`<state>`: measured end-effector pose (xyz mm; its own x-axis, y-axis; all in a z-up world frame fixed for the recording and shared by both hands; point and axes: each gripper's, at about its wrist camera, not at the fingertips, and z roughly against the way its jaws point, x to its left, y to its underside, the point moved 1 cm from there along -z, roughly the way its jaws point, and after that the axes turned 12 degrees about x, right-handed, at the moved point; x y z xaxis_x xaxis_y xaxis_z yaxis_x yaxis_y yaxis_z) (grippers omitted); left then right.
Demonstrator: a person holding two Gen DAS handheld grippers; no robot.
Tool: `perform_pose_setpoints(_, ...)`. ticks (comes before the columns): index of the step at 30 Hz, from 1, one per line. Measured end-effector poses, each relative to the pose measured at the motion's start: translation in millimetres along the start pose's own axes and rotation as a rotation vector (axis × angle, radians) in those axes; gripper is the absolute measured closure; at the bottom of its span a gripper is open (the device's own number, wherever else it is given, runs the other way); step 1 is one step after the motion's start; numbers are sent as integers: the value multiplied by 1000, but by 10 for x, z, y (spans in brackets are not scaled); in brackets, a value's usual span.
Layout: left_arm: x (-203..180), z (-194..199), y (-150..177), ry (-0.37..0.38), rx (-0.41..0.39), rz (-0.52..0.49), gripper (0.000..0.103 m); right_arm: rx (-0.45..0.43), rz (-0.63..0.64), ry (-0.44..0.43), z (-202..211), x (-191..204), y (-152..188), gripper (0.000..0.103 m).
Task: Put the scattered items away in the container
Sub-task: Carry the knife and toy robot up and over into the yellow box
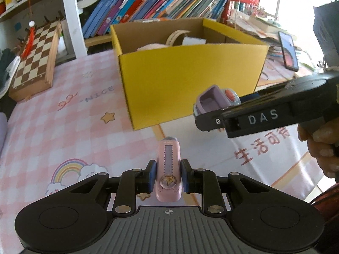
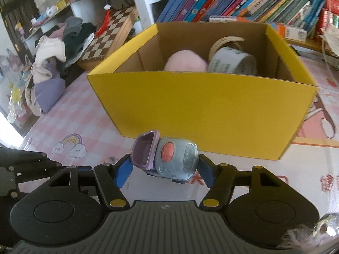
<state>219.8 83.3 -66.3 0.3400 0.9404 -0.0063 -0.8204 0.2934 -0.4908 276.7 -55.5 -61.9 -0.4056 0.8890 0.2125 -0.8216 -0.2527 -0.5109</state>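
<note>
**Both grippers loaded, box wall ahead of them**

The left gripper (image 1: 167,176) is closed on a pink utility knife (image 1: 168,169), its blue pads pinching the narrow body near the tail end, with the long front sticking forward at lower centre of the left view. Held so far back, the knife could pivot or slide out if the hand tilts or bumps the cardboard.

The right gripper (image 2: 164,167) is clamped on a small grey-blue toy with a purple scoop (image 2: 167,156), at lower centre of its own view and mid-right of the left view (image 1: 216,100). The toy is rounded and sits skewed between the pads, so the hold looks shaky; it may roll free short of the box.

The yellow cardboard box (image 2: 201,108) stands open on the pink checked mat (image 1: 63,127), filling the middle of both frames. Both held items are in front of its near wall and look lower than its rim, so a straight push forward would strike the wall and could shove the box. The two grippers are also close together and could clash over the opening.

Inside, toward the back right, lie a pink soft thing (image 2: 186,63), a white roll of printed tape (image 2: 233,62) and a beige strap loop (image 2: 224,41). The box floor is hidden.
</note>
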Motion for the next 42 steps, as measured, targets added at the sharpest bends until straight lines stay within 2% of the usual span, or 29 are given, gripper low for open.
perform_pose_setpoints(6, -206, 38, -42, 22, -21, -33, 80, -10, -40, -9, 193, -161, 139, 39)
perform_pose_setpoints(17, -555, 159, -74, 44, -69, -66, 80, -41, -114, 30, 529, -455, 447, 39)
perform_pose_setpoints(32, -888, 318, -33, 57, -117, -56, 80, -61, -107, 55, 839, -642, 723, 39)
perform_pose_setpoints(42, -1039, 526, -81, 43, -196, -81, 80, -115, -92, 76, 1029, -695, 766, 39)
